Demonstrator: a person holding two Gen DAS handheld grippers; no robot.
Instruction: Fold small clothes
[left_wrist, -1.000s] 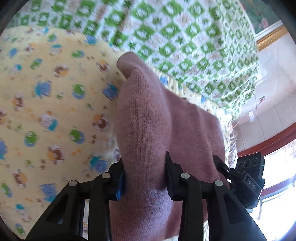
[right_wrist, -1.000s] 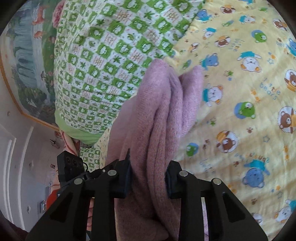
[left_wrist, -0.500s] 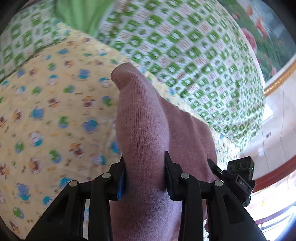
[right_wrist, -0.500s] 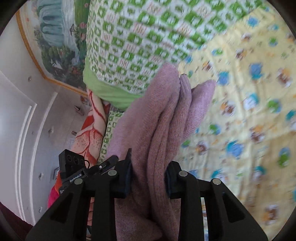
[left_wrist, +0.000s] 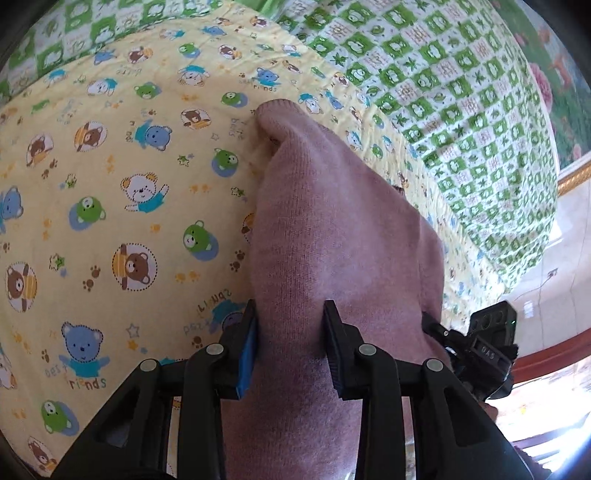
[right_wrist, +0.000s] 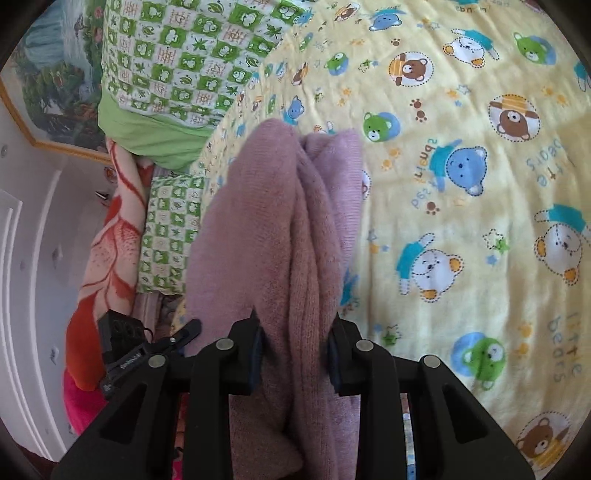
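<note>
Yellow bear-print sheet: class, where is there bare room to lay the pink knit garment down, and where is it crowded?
Free: the yellow bear-print sheet right of the pink knit garment, and on its other side in the left wrist view. Crowded: the green checked quilt and the orange blanket beyond the sheet's edge.

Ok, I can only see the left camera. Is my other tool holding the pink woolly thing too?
Observer: Yes, the right tool is shut on the pink knit garment.
Operator: Is it nice and flat in there?
Observer: No, several layers are bunched together between its fingers.
</note>
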